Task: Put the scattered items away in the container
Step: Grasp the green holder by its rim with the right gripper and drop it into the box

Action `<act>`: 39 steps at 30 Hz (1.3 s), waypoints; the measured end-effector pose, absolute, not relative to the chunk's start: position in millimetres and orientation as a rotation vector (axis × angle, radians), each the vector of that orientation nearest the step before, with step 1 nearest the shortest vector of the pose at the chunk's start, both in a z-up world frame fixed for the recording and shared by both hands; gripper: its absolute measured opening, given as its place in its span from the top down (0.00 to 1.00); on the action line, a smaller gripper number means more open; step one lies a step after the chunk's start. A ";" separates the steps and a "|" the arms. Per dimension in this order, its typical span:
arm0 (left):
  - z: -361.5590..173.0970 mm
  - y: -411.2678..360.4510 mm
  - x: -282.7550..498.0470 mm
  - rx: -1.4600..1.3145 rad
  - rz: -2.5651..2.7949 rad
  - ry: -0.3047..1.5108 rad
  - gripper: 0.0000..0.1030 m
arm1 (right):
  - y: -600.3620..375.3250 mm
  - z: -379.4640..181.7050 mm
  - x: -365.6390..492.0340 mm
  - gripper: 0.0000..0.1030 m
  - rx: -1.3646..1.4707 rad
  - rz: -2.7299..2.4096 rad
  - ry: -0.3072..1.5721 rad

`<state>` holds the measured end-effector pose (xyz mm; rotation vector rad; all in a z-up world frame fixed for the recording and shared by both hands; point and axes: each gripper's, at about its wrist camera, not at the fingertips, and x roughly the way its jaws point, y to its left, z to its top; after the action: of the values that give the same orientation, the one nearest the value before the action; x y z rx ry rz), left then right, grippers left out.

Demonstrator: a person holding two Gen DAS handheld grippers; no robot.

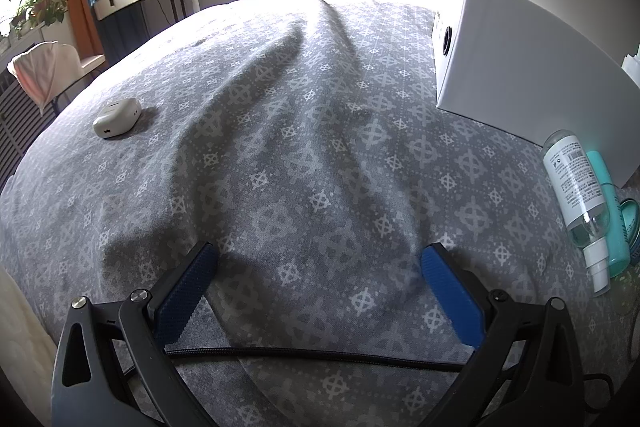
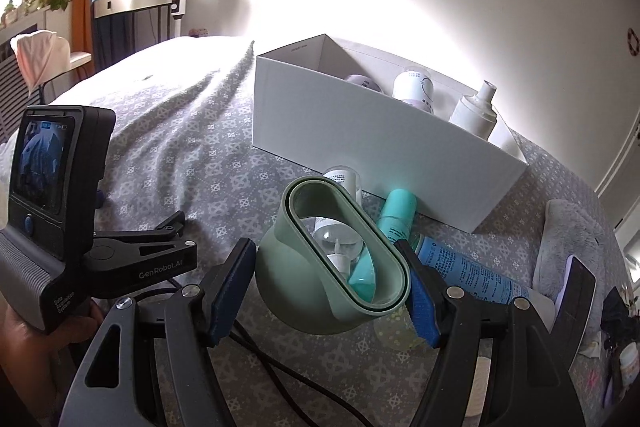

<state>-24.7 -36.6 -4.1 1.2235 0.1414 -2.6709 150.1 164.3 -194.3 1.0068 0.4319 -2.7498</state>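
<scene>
bed cover [image 1: 304, 131]: grey patterned, lying under everything | white box [image 2: 360, 131]: sitting open on it, holding three bottles | right gripper [image 2: 332, 283]: clamping a sage-green holder [image 2: 340, 259], lifted near the box | left gripper [image 1: 320, 287]: hanging wide, gripping nothing | clear bottle [image 1: 576, 195] and teal tube [image 1: 608, 211]: lying beside the box | white case [image 1: 117, 117]: resting well apart

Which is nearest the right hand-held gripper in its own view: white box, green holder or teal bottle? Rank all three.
1. Green holder: between the right hand-held gripper jaws.
2. Teal bottle: just beyond, right.
3. White box: farthest, behind.
</scene>
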 end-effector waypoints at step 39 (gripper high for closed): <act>0.3 -45.6 -24.4 1.220 -2.663 0.111 0.00 | 200.4 -130.5 -24.8 0.27 0.995 -2.997 0.443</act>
<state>-24.4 -45.6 0.3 1.2199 0.1106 -2.6630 -24.8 200.4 -130.5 0.9952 0.4427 -2.9969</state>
